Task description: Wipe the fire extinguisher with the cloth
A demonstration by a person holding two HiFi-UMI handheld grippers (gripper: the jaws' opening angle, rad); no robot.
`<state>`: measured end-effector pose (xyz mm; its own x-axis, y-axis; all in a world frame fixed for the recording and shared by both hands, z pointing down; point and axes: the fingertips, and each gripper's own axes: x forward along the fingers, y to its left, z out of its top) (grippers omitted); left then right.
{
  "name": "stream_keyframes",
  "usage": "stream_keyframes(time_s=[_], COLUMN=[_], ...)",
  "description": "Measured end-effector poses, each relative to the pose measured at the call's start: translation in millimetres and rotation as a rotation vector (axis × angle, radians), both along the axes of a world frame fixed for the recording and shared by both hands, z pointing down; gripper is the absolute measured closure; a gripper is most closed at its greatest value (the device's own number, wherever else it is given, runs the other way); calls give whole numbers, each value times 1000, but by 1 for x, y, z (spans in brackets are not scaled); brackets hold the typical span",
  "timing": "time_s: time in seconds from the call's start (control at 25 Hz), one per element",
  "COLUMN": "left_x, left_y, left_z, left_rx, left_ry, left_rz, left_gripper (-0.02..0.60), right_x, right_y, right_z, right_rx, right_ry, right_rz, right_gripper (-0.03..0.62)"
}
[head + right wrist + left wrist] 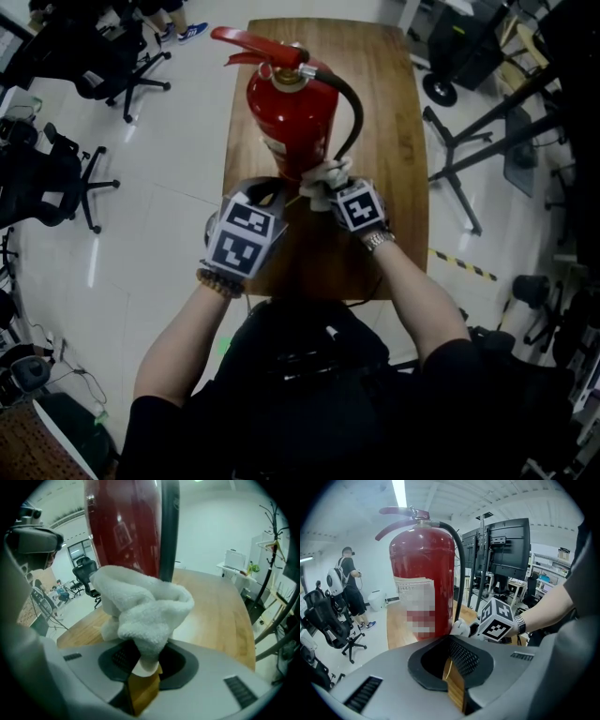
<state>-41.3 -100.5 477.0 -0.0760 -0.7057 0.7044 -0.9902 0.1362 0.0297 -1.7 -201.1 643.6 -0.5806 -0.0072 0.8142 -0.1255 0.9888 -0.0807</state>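
Nearby, at the table's close end, the left gripper (452, 660) has its jaws drawn together with nothing between them, and it sits just beside the foot of the fire extinguisher (292, 112). The right gripper (143, 663) is clenched on a bunched white terry cloth (140, 606). The cloth's loose folds bulge out ahead of the jaws and press against the lower part of the cylinder, right where the black hose (168, 527) hangs down.

The extinguisher stands upright on the wooden table (394, 141), towards its left half. Its body is glossy red with a white paper label (412, 588) on the side. On top are a brass-coloured neck and red squeeze levers (248, 42), and the hose arches over from the valve and runs down the right flank.

Beyond the table lies pale tiled floor (178, 141), with black office chairs (122, 66) standing well apart to the left.
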Motion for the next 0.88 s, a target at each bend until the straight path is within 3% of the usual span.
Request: stream_keyframes(time_s=[0.36, 0.88], left_x=[-2, -6], left_y=[15, 31], left_z=[-13, -43], left_rx=[36, 108], left_ry=[5, -11], left_rz=[53, 106], left_gripper=[583, 583], right_x=[23, 56], right_y=[8, -6], right_z=[-17, -157], right_rx=[19, 143], right_ry=[21, -219], right_rz=[81, 205], right_gripper=[477, 477])
